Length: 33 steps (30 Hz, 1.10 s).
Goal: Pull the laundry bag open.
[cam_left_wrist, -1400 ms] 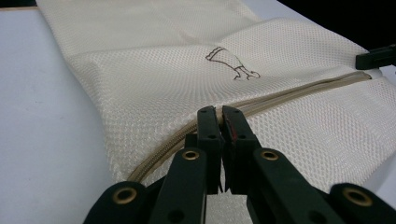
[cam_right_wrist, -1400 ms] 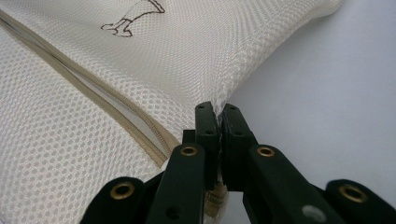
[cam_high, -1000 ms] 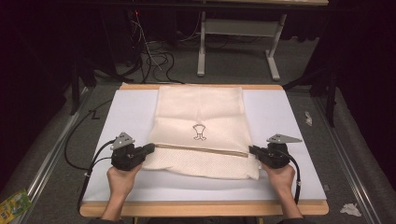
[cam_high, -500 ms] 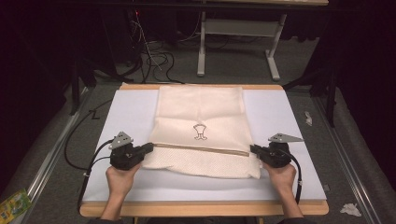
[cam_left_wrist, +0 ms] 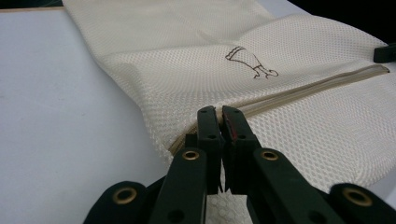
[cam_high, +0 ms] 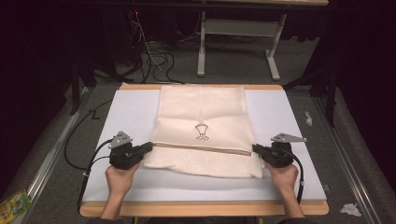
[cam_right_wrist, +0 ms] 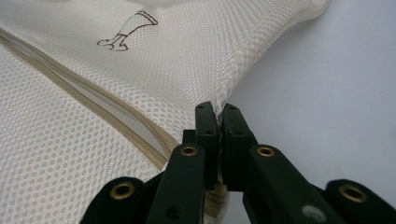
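Observation:
A cream mesh bag with a small dark logo lies flat on a white sheet. A tan zipper runs across the bag. My left gripper is shut on the bag's left edge at the zipper's end. The left gripper view has its jaws pinched on the mesh beside the zipper. My right gripper is shut on the bag's right edge. In the right gripper view its jaws clamp the mesh close to the zipper.
The sheet covers a wooden table whose front edge is close to the hands. On the grey floor beyond are cables and a grey table frame. Crumpled paper lies at right, a yellow-green packet at left.

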Tool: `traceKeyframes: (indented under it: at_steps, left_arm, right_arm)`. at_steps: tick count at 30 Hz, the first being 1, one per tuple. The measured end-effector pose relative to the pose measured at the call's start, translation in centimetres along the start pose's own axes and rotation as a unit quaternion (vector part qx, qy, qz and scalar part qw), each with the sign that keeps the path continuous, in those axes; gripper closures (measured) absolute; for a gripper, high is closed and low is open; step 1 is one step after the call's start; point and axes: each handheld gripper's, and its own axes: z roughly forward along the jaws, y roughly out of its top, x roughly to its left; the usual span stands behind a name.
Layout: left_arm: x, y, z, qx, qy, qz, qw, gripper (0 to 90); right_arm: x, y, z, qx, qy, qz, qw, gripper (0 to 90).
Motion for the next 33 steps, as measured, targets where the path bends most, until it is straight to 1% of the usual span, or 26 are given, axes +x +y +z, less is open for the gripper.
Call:
traceKeyframes:
  at_steps: [6, 8, 9, 12, 21, 22, 25, 32, 33]
  left_arm:
    - [0.12, 0.01, -0.05, -0.002, 0.0, -0.001, 1.0, 87.0]
    - [0.14, 0.02, -0.05, 0.0, 0.001, -0.002, 1.0, 87.0]
    - [0.16, 0.04, -0.06, 0.0, -0.001, -0.002, 1.0, 87.0]
    - [0.16, 0.04, -0.03, 0.001, -0.001, -0.001, 1.0, 87.0]
    - [0.22, 0.01, 0.11, 0.005, -0.004, 0.0, 1.0, 87.0]
    - [0.25, 0.0, 0.11, 0.005, 0.0, 0.001, 1.0, 87.0]
    - [0.56, -0.11, -0.07, 0.005, 0.0, -0.003, 1.0, 87.0]
    - [0.61, -0.17, 0.03, 0.007, -0.002, -0.005, 1.0, 87.0]
    - [0.62, -0.17, 0.04, 0.007, -0.002, -0.005, 1.0, 87.0]
  right_arm:
    - [-0.15, -0.01, -0.14, -0.001, -0.002, 0.002, 1.0, 88.5]
    - [-0.22, -0.01, -0.18, -0.002, -0.003, 0.0, 1.0, 88.5]
    - [-0.25, 0.0, -0.26, -0.002, -0.002, 0.005, 1.0, 88.5]
    - [-0.3, -0.01, -0.35, -0.006, -0.003, 0.003, 1.0, 88.5]
    - [-0.42, -0.02, -0.48, -0.006, -0.001, 0.005, 1.0, 88.5]
    - [-0.44, -0.02, -0.5, -0.007, -0.001, 0.004, 1.0, 88.5]
    - [-0.66, -0.09, -0.57, -0.007, -0.004, 0.008, 0.9999, 88.5]
    - [-0.84, -0.11, -0.78, -0.012, -0.006, 0.008, 0.9999, 88.5]
    - [-0.83, -0.13, -0.83, -0.011, -0.006, 0.01, 0.9999, 88.5]
